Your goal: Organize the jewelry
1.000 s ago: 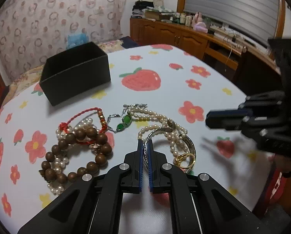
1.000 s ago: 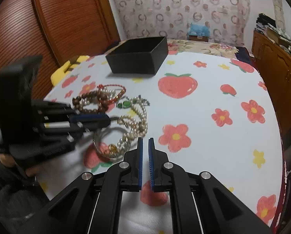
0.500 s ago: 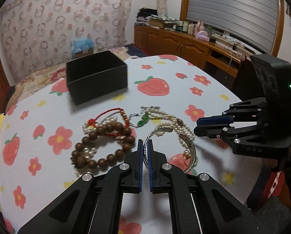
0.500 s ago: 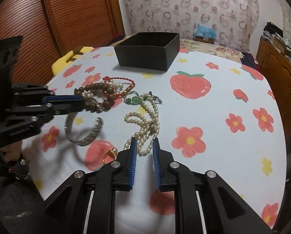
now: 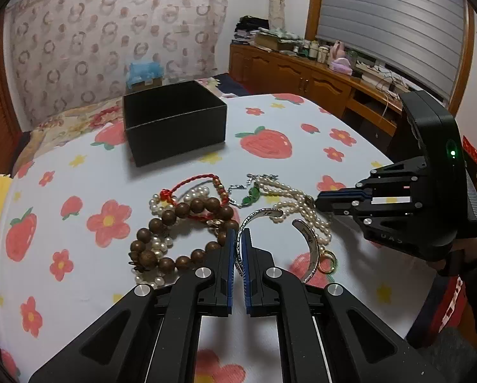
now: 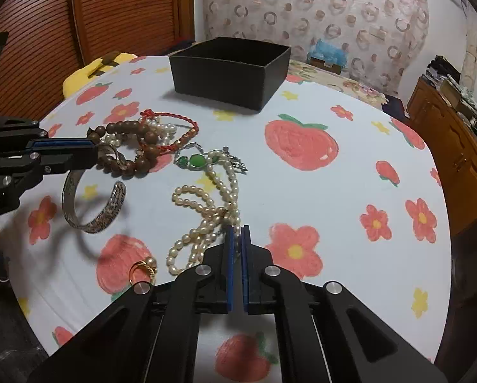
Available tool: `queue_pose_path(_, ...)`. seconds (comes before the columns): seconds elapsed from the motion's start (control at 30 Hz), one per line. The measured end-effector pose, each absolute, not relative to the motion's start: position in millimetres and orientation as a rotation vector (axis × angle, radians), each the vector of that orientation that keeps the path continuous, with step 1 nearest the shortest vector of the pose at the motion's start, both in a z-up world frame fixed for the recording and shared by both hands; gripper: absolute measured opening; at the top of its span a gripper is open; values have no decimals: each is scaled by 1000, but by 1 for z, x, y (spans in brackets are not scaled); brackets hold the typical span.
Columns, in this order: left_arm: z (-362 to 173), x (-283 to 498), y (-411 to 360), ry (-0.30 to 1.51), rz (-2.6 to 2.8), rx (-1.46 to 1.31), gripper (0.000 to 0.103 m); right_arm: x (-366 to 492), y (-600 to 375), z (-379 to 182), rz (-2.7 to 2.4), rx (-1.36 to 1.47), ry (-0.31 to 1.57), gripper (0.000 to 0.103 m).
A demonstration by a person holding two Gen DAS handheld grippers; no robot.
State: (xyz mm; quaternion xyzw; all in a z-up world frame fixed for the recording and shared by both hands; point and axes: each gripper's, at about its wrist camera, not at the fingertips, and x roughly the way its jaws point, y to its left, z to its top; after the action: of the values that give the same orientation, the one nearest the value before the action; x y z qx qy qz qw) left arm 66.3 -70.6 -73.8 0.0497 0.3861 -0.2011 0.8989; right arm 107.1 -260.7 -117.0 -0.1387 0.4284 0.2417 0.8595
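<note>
Silver cuff bangle (image 5: pixel 272 223): an open C of engraved metal, pinched by its band between the blue pads of the left hand-held gripper (image 5: pixel 238 239). Jaws nearly together, only the band's thickness between them. In the right wrist view the bangle (image 6: pixel 93 204) hangs from that gripper (image 6: pixel 91 151), tilted and seemingly raised off the surface, with a shadow below it.

Pearl strand (image 6: pixel 212 210): lies in loops on the surface, just beside the bangle on the side away from the left hand-held gripper. The right hand-held gripper (image 6: pixel 236 236) is clamped on the near end of the strand; pearls sit between its pad tips, jaws narrow. In the left wrist view its closed tips (image 5: pixel 321 199) meet the pearls (image 5: pixel 297 204).

Other pieces relative to the bangle: gold ring (image 6: pixel 142 269) on the surface nearer the cameras; brown wooden bead bracelet (image 6: pixel 126 146), small pearl bracelet and red cord bracelet (image 6: pixel 177 127) heaped together beyond it; green stone pendant on a chain (image 6: pixel 195 161) between that heap and the pearl strand.

Black open box (image 6: pixel 230 70): well beyond the bangle, past the heap, upright; the part of its inside in view shows nothing.

Surface (image 6: pixel 350 191): white cloth printed with strawberries and flowers.
</note>
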Motion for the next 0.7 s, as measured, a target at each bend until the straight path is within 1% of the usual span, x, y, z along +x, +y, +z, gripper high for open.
queue_pose_path(0.1,-72,69,-67,792,-403,100,4,106,-265,-110,498,-277,872,4)
queue_pose_path(0.5,-50,87,-49,739,-349,78,4,109,-264,-17,523,-240,658,4)
queue_pose_path(0.7,-37,105,-42,716,-340,71,4,118,-263,15,547,-223,596,5)
